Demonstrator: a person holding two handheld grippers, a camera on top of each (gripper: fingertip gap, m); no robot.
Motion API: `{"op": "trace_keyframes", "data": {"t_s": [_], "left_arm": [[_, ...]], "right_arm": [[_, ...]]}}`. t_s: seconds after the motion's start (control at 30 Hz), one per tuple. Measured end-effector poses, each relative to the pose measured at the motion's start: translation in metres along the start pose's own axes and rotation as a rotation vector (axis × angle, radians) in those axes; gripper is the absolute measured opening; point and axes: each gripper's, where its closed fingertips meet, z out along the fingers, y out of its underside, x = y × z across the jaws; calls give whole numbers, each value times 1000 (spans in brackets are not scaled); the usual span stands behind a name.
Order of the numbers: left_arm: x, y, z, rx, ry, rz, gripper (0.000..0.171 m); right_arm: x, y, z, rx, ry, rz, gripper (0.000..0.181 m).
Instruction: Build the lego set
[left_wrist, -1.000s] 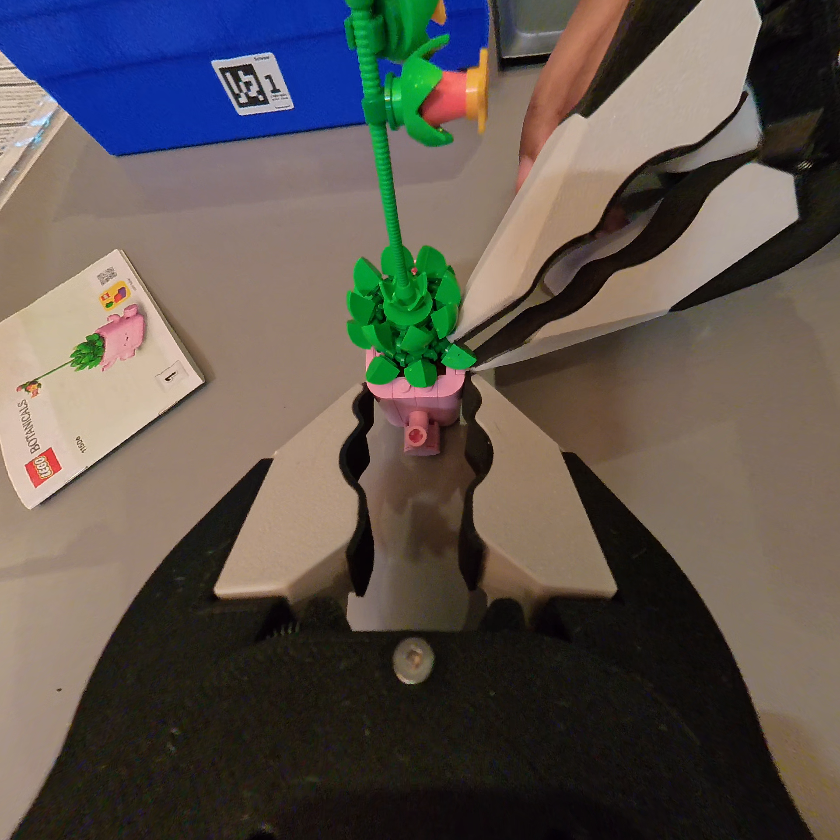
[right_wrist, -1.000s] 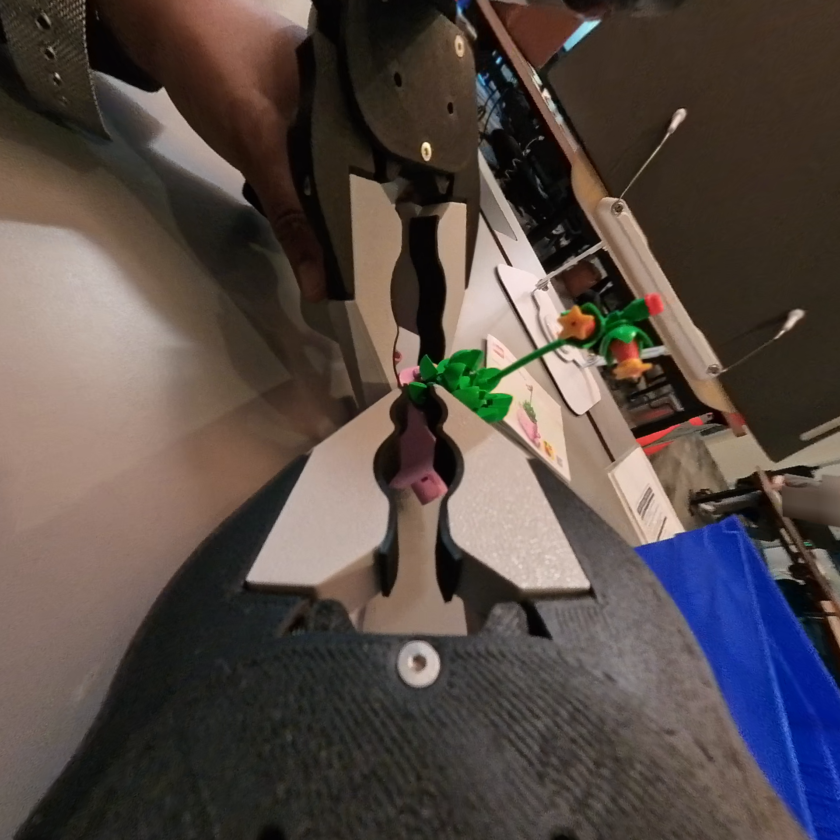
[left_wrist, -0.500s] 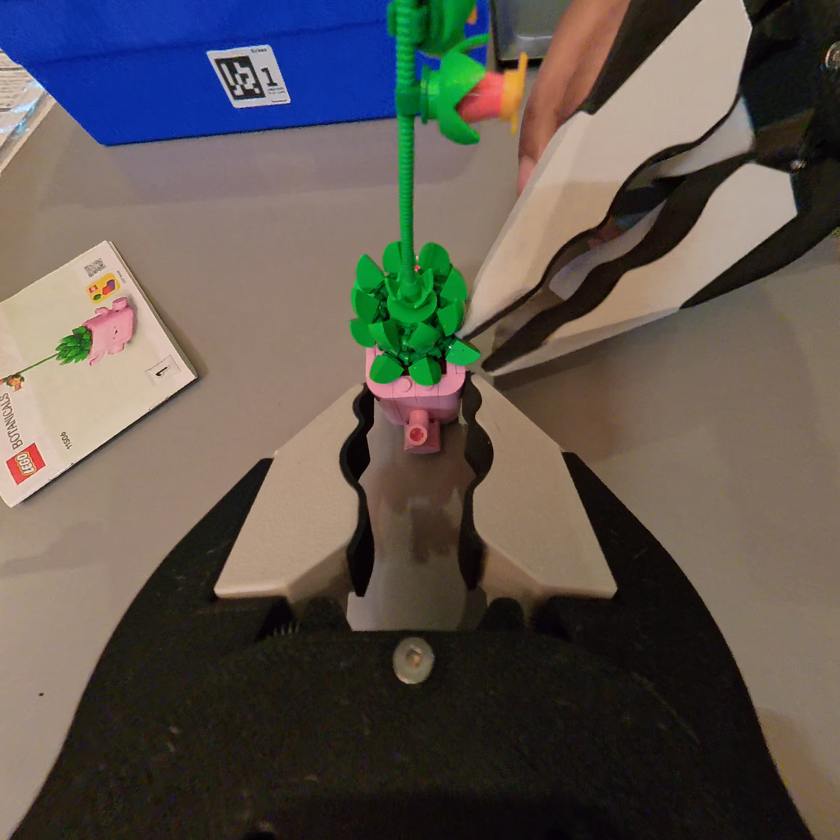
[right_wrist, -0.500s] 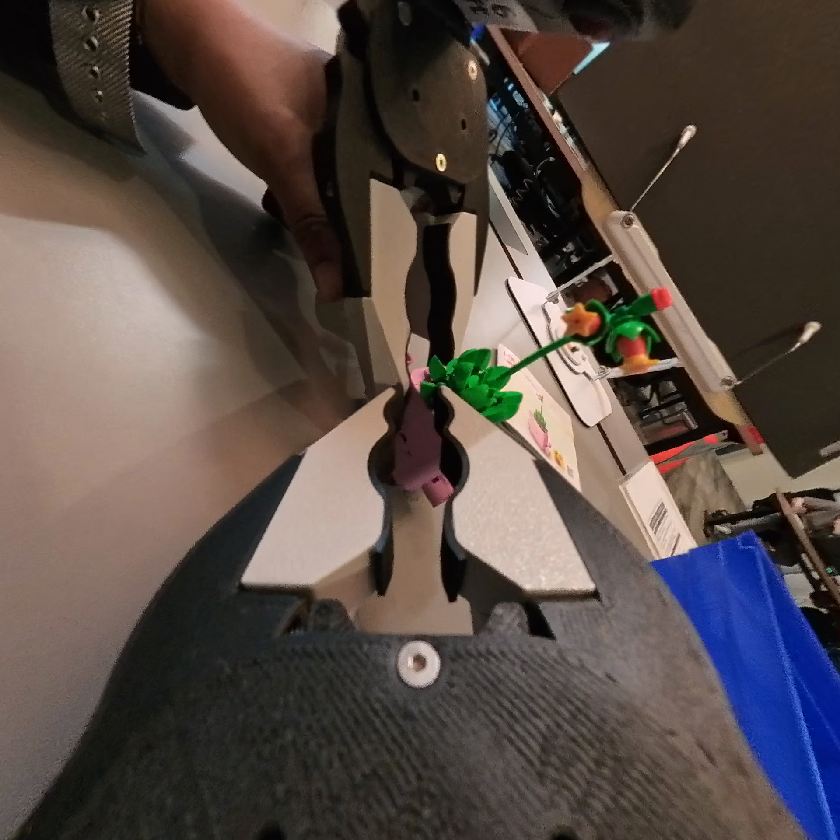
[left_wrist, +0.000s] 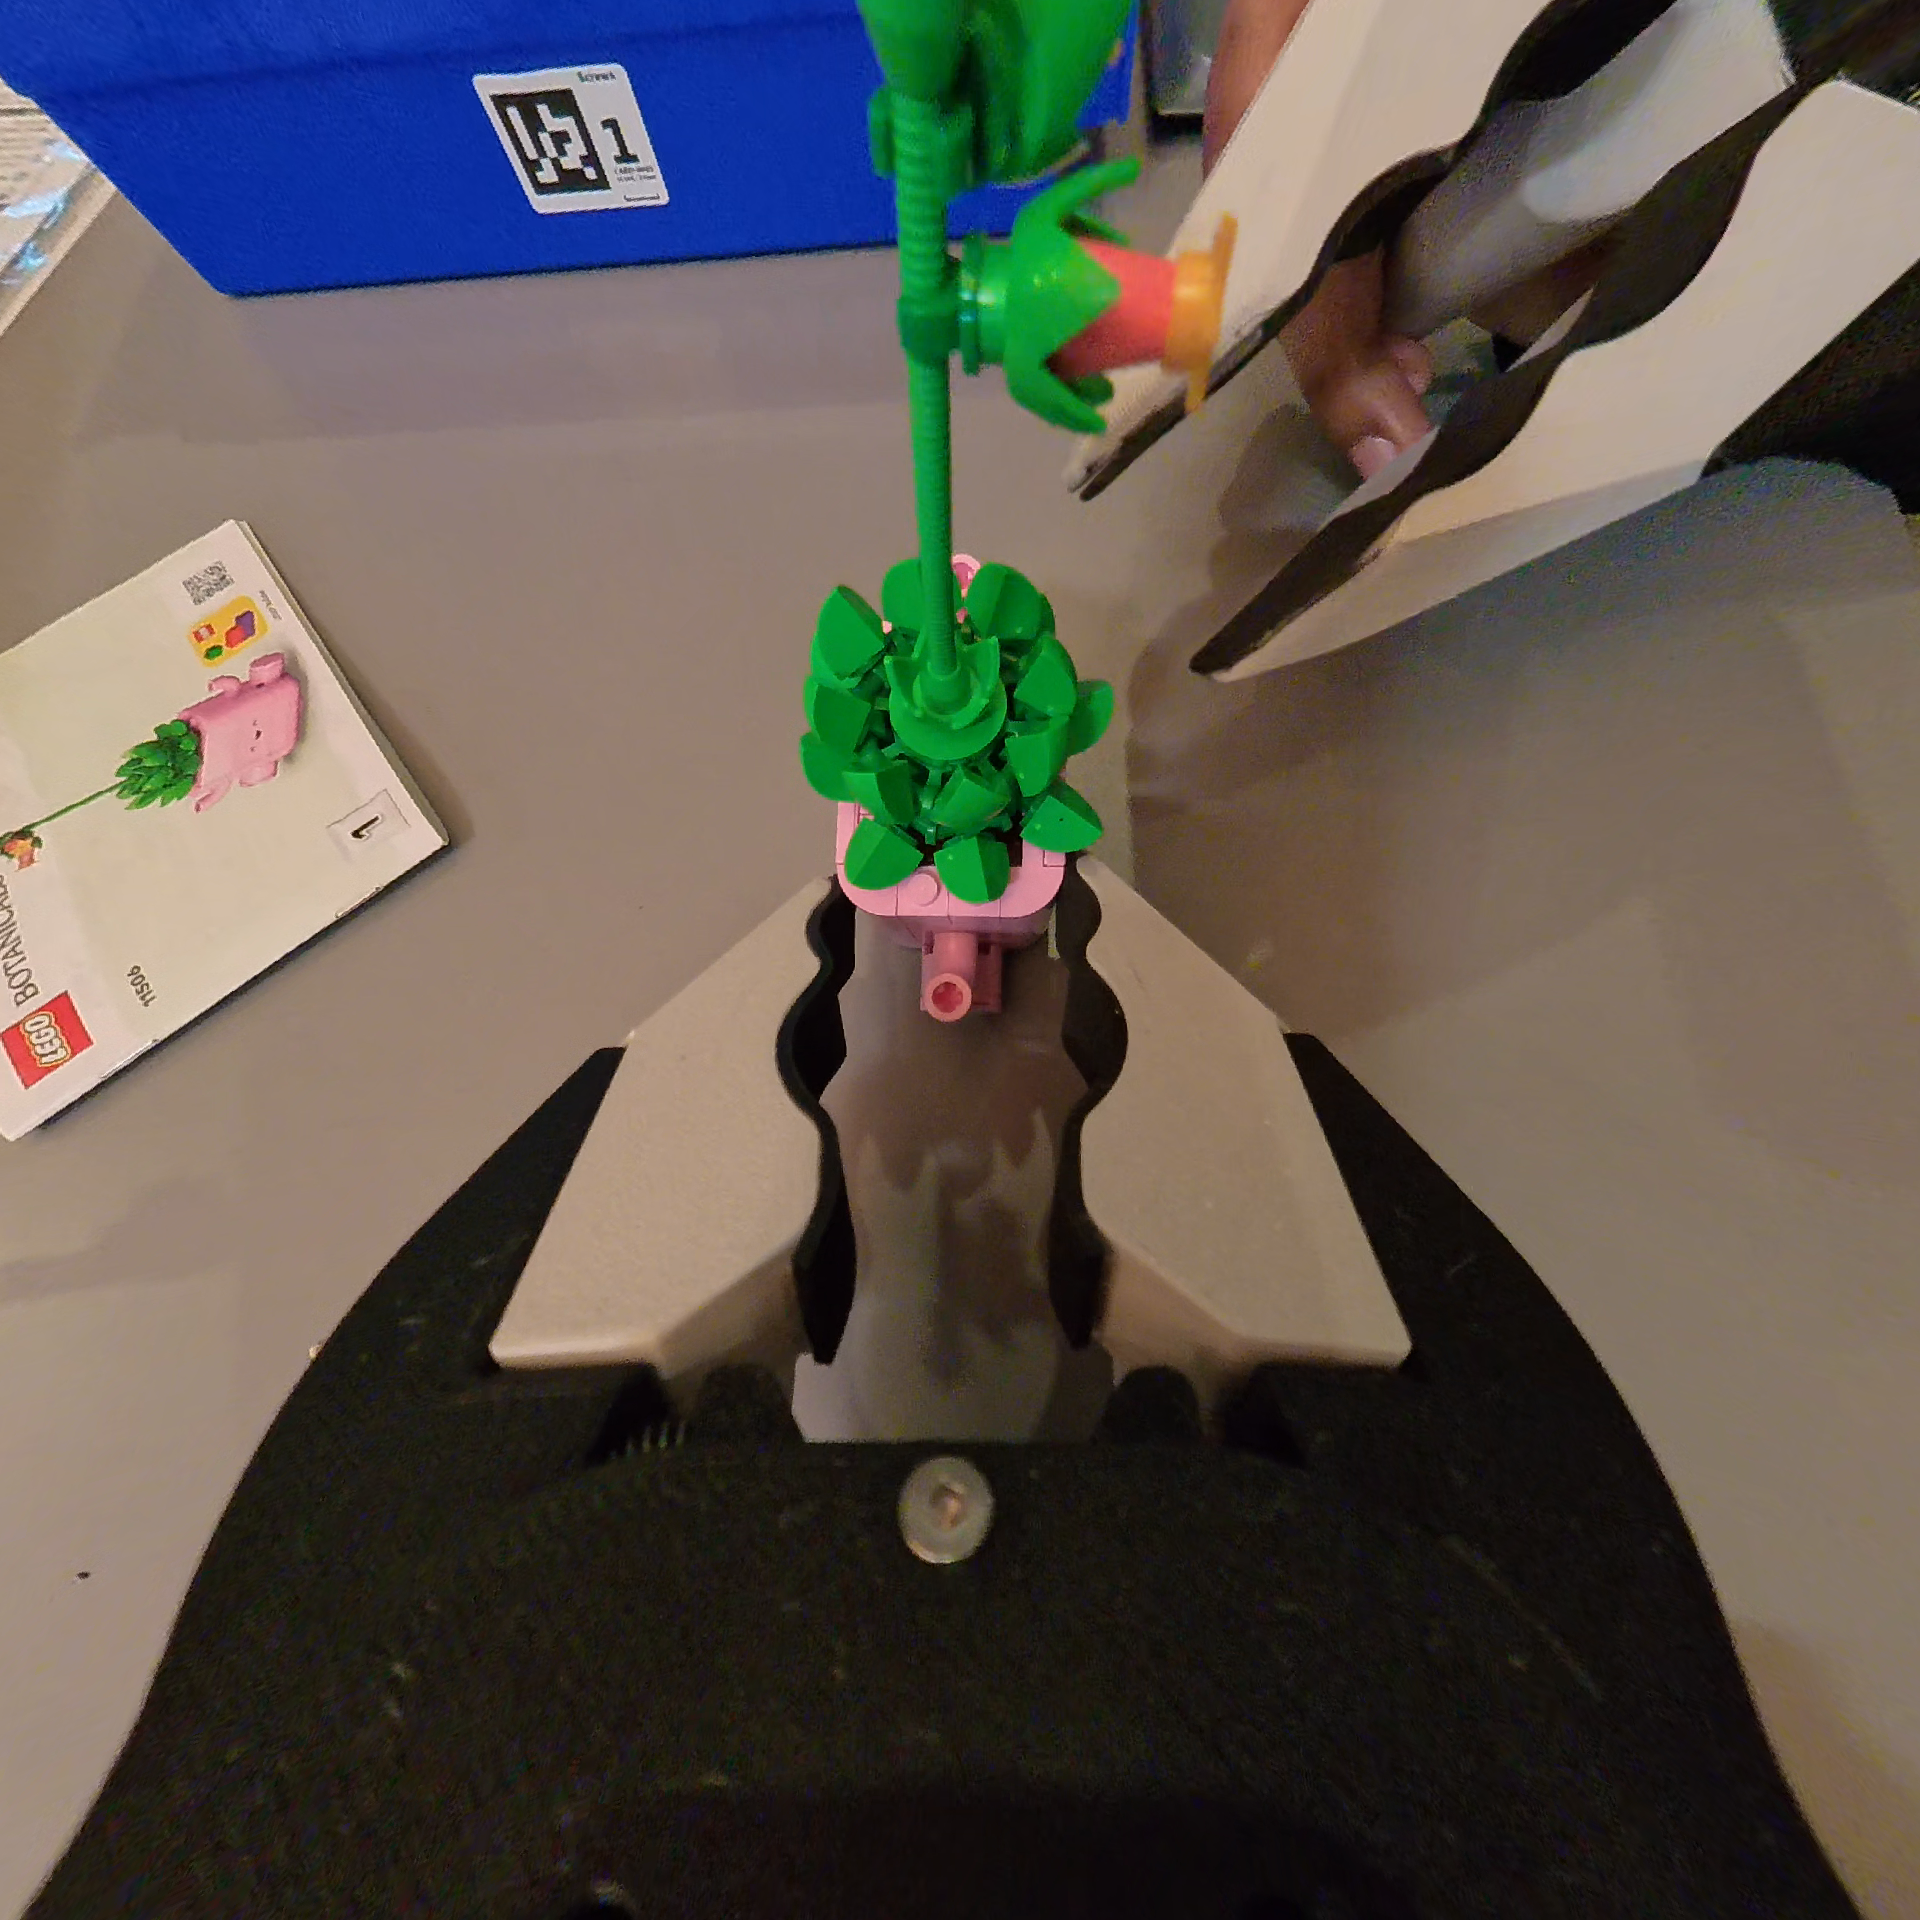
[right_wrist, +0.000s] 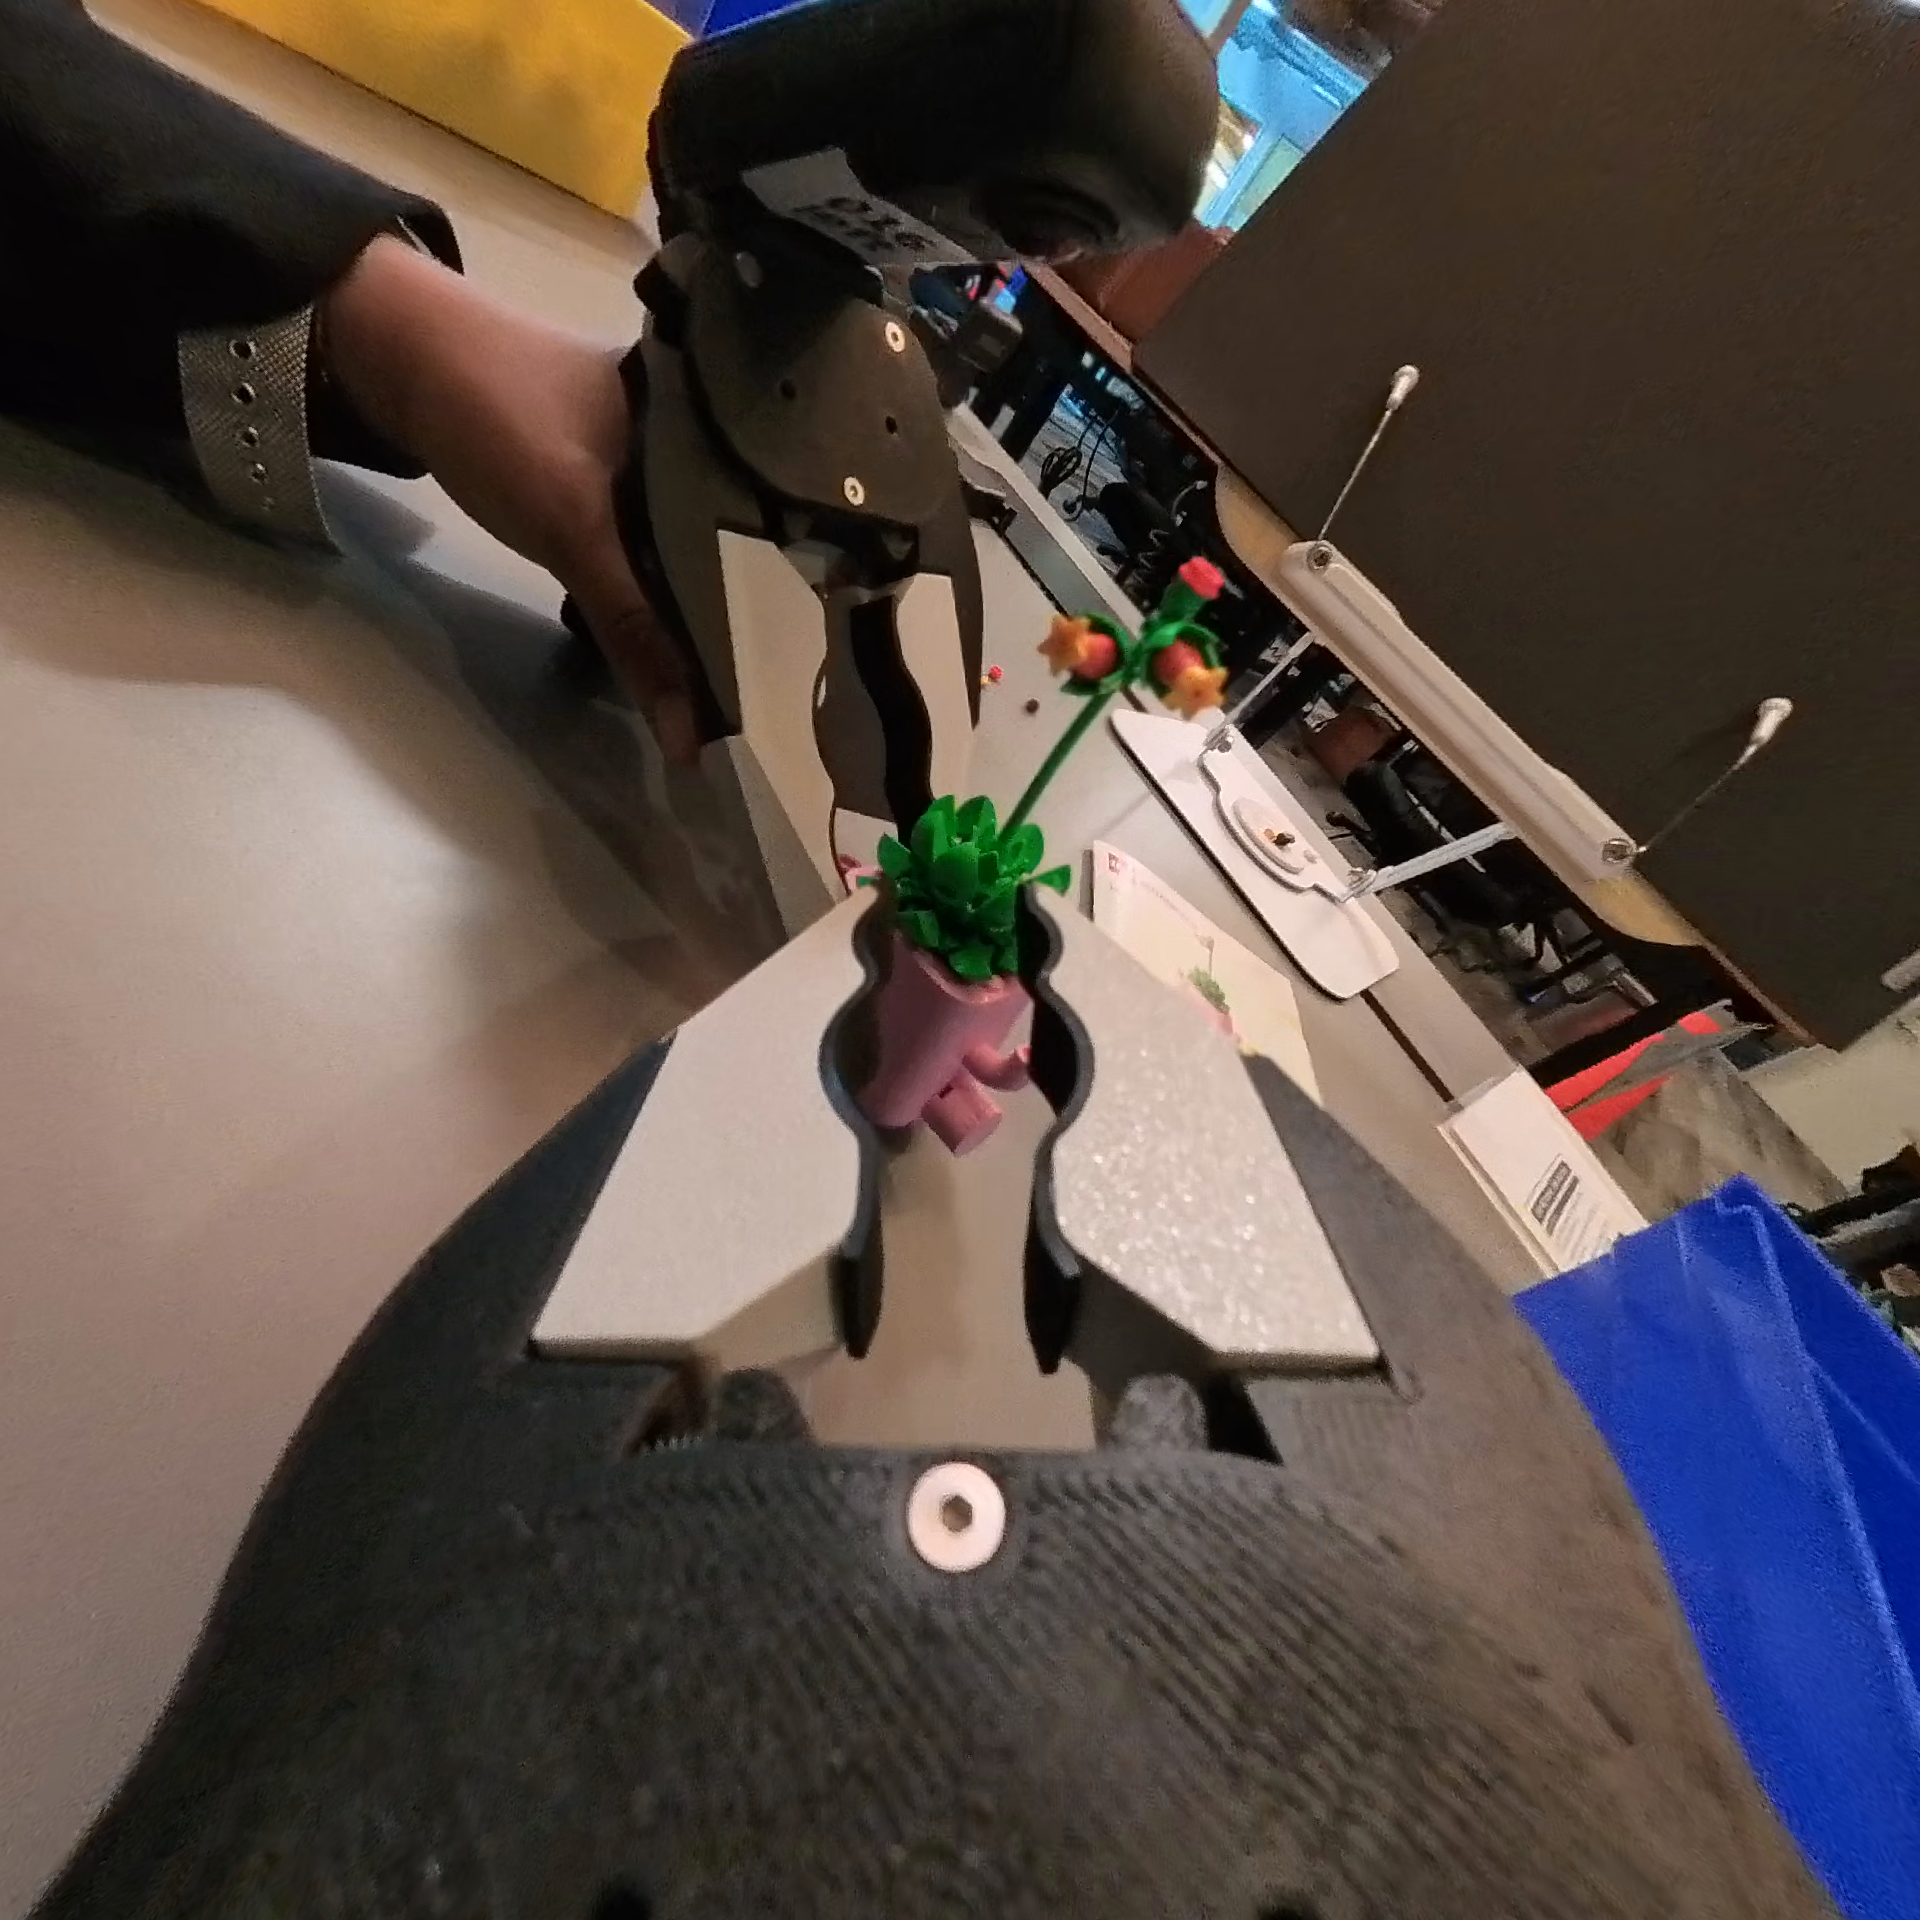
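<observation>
A grey bench (left_wrist: 540, 499) carried a blue bin (left_wrist: 312, 125) at the back and an instruction booklet (left_wrist: 197, 800) lying flat to the left; the lego plant (left_wrist: 951, 748) stood upright on the bench in a pink pot (left_wrist: 951, 899), its tall green stem (left_wrist: 930, 468) ending in flowers (right_wrist: 1138, 649). The left hand-held gripper (left_wrist: 951, 883) was clenched on the pot's sides; the right hand-held gripper (left_wrist: 1143, 566) hung just beside the stem, released and holding nothing. I judged the risk lay there; a careless sweep of its fingers (left_wrist: 1455, 561) could snag a flower, bending the stem or popping leaves off, or the pot could twist in the grasp.
</observation>
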Motion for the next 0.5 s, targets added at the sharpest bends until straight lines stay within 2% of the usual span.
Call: {"op": "trace_keyframes", "data": {"t_s": [0.23,0.5], "left_arm": [[1,0,-1,0,1,0,39],[1,0,-1,-1,3,-3,40]], "right_arm": [[-17,8,10,-76,-28,-115,17],[-16,15,12,-117,-15,-138,12]]}}
